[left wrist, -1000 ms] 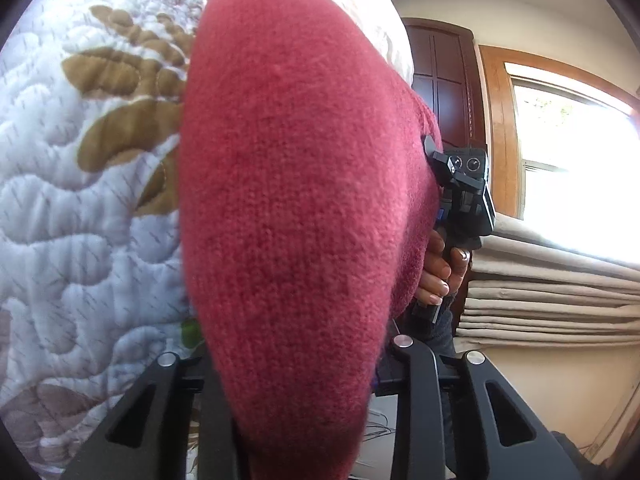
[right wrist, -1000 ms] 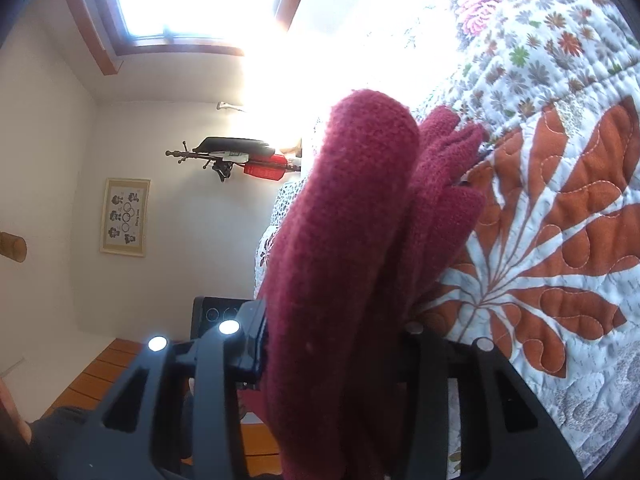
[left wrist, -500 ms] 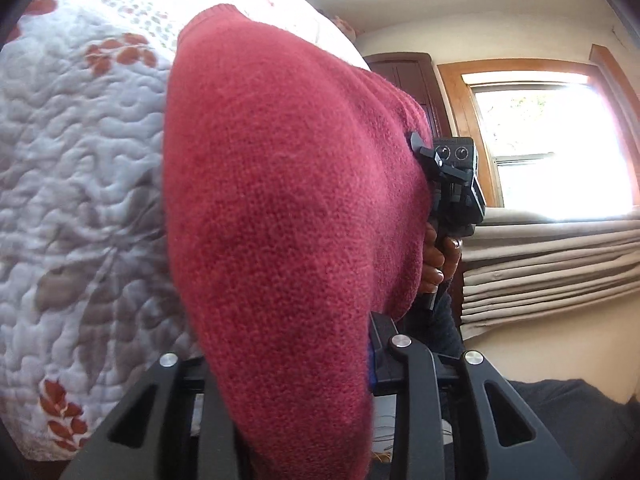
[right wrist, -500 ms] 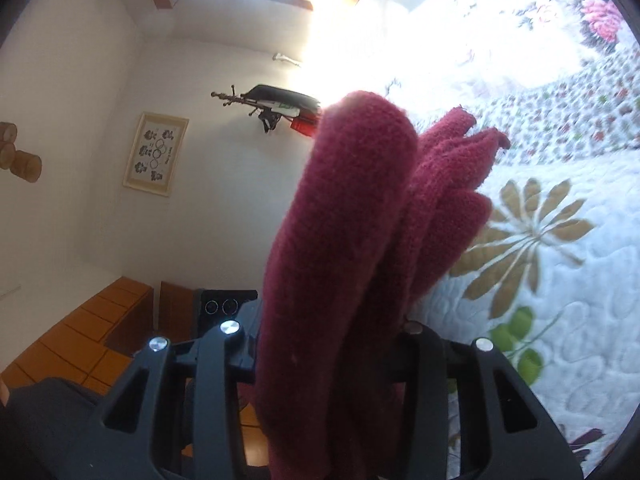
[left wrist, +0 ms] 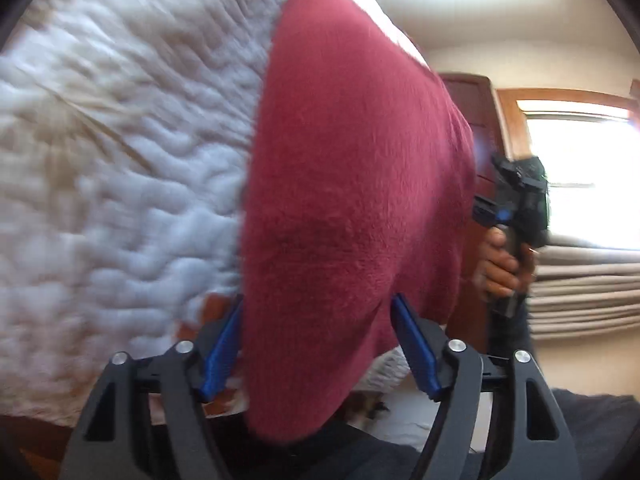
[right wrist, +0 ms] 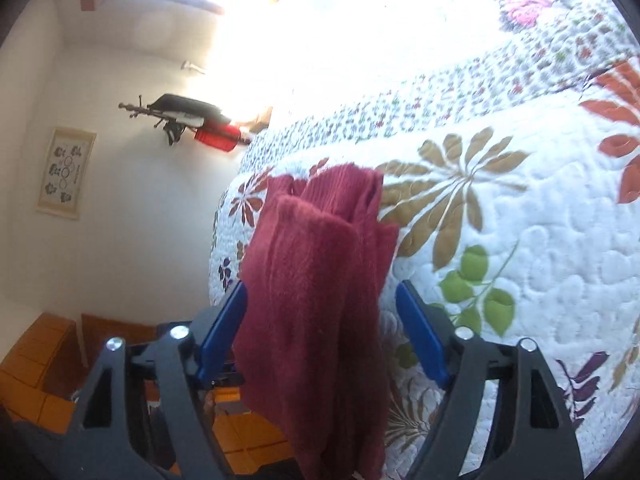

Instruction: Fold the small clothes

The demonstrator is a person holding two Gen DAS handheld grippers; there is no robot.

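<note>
Knitwear: the red sweater (left wrist: 352,208) is off the bed, hanging between the two tools with the floral quilt (right wrist: 520,220) behind it.
Left tool: the left tool (left wrist: 320,340) now stands with its blue pads (left wrist: 416,352) spread apart; half a second ago they were pressed tight on the knit. The wool drapes through the gap rather than being pinched.
Right tool: same story — the right tool (right wrist: 320,328) has opened up too, and the bunched folds of sweater sag between its parted fingers (right wrist: 222,332), touching the left one at most.
Right hand: seen from the left wrist, the person's hand (left wrist: 500,268) grips the other handle just beyond the far edge of the garment.
Blur: the left view is smeared with motion, so whether any cloth catches on a pad there is hard to say.
Meaning: both grips released at once reads as a let-go, and my call is the sweater is being dropped onto the quilt, either to lay it flat or to set down a finished fold.
Risk: with nothing holding it, the bunched layers may land crumpled and want smoothing before the next crease.
</note>
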